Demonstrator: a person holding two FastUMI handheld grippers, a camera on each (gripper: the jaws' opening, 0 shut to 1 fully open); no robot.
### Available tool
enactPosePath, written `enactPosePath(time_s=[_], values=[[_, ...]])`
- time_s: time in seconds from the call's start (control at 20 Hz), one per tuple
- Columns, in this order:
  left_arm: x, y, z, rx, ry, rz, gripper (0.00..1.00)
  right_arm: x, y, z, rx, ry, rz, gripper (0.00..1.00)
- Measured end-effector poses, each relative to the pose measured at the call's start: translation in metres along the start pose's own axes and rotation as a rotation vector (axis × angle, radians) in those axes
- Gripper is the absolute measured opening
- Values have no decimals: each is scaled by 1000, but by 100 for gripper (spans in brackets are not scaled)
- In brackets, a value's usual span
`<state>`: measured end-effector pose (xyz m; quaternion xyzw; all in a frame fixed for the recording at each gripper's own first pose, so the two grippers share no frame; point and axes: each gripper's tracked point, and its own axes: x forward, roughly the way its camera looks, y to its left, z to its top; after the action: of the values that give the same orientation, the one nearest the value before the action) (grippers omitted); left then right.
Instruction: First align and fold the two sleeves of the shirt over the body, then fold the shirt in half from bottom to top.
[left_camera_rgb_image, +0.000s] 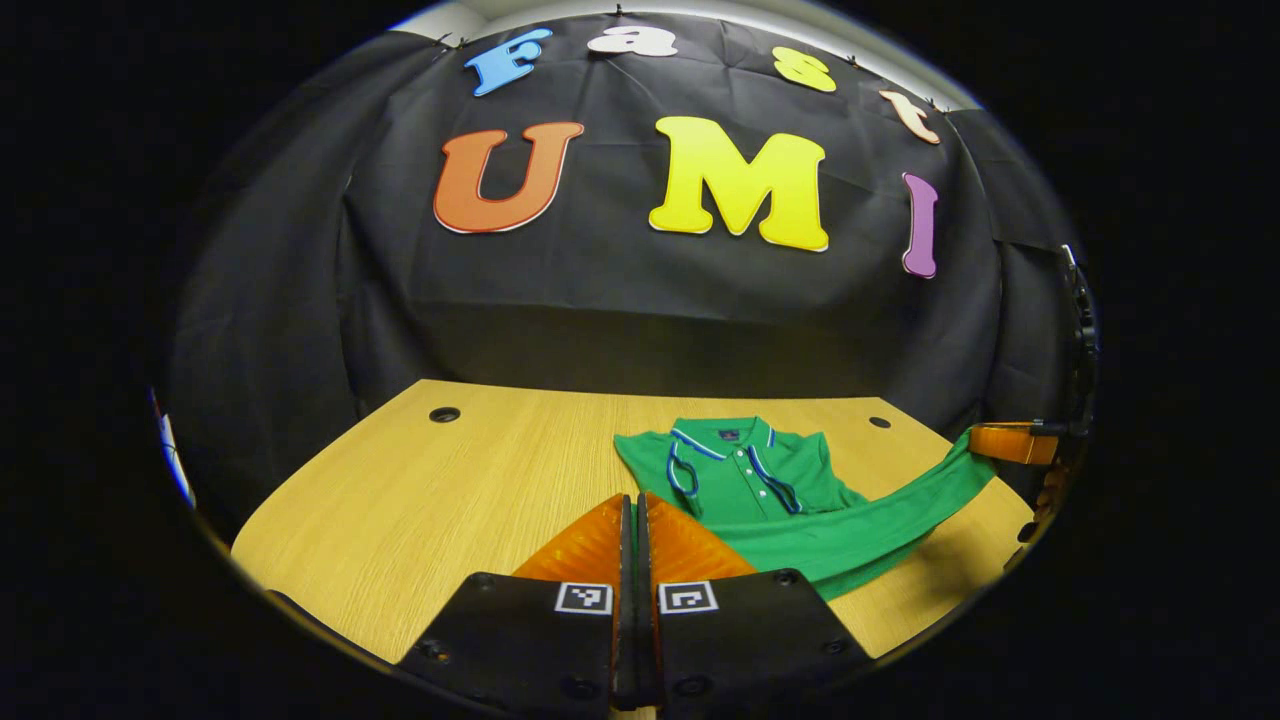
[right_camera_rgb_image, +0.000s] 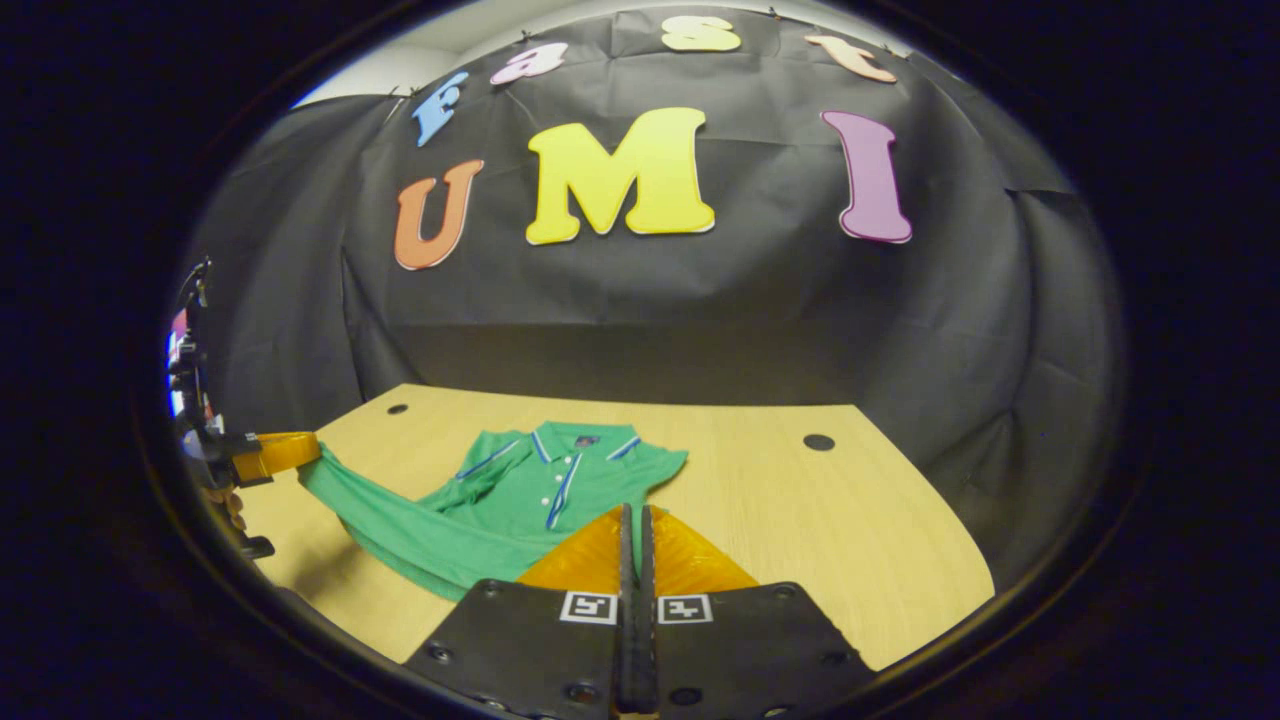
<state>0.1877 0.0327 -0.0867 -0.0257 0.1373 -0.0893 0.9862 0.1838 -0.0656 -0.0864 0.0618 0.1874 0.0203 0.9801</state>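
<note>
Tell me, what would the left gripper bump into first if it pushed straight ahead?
Probably the green shirt, whose shoulder lies just past the tips of the left gripper; depth is unclear.

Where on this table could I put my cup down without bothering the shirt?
Bare table left of the shirt, around the cable hole, and right of it, past the other hole. Crowded in front: the hem stretches between left gripper and right gripper.

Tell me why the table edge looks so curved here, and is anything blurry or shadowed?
Left gripper view: the fisheye lens bows the pale wooden table, yet the green polo shirt stays sharp. Right gripper view: the same bending, and the lifted shirt hem throws a soft shadow on the wood to its left; no strong glare shows on the table.
</note>
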Motion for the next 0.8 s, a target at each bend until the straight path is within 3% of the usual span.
enactPosePath(time_s=[0.2,0.45,0.8], values=[[65,0,25,12,3,-23,3,63,-13,46,-31,-45,-39,0],[157,9,45,18,-7,-19,3,151,-18,72,-104,-72,-77,0],[258,20,22,27,27,-1,3,261,-25,48,-101,2,-99,0]])
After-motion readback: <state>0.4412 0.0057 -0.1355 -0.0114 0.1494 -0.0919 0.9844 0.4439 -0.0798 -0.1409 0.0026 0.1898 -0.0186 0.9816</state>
